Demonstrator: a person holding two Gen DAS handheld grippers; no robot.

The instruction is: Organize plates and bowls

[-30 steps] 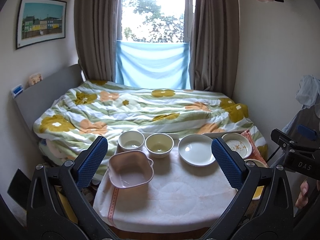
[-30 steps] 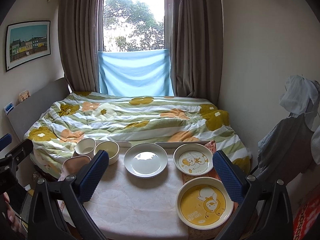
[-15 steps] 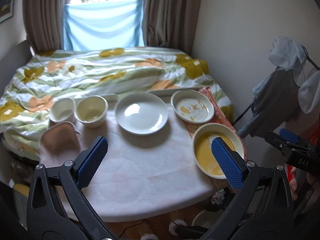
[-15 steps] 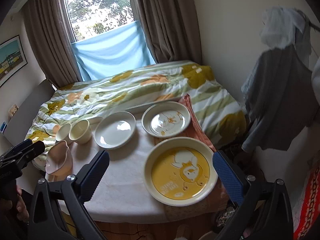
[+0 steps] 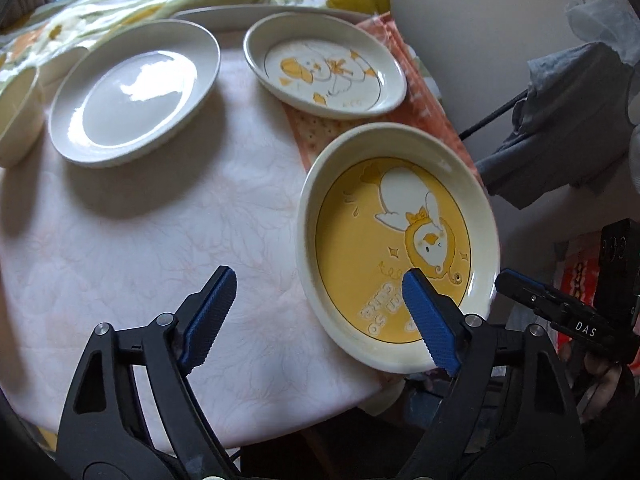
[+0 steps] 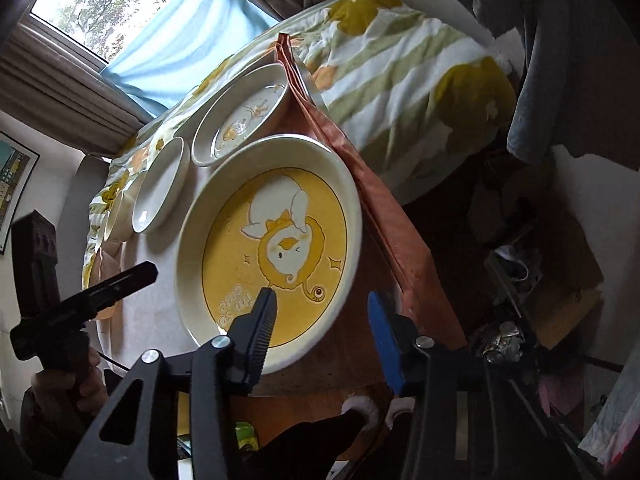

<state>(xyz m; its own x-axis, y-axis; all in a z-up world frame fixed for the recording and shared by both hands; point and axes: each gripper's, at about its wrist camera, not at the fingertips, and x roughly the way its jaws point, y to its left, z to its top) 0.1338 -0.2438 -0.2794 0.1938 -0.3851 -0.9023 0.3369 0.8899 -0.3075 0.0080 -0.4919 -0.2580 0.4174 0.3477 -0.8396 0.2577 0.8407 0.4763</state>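
A large yellow duck plate lies at the table's front right corner; it also shows in the right wrist view. My left gripper is open, its right finger over the plate's near rim and its left finger over the tablecloth. My right gripper is open, straddling the plate's near right rim with one finger over the plate. Behind stand a small duck plate and a plain white plate. Bowls sit at the far left, partly cut off.
The round table has a pale cloth and an orange placemat under the duck plates. A bed with a flowered quilt lies behind. Clothes hang at the right. The table's edge is near the yellow plate.
Both grippers have dropped and moved close to the yellow duck plate, the left swinging right and the right tilting. Their jaws have narrowed somewhat. No dish has moved.
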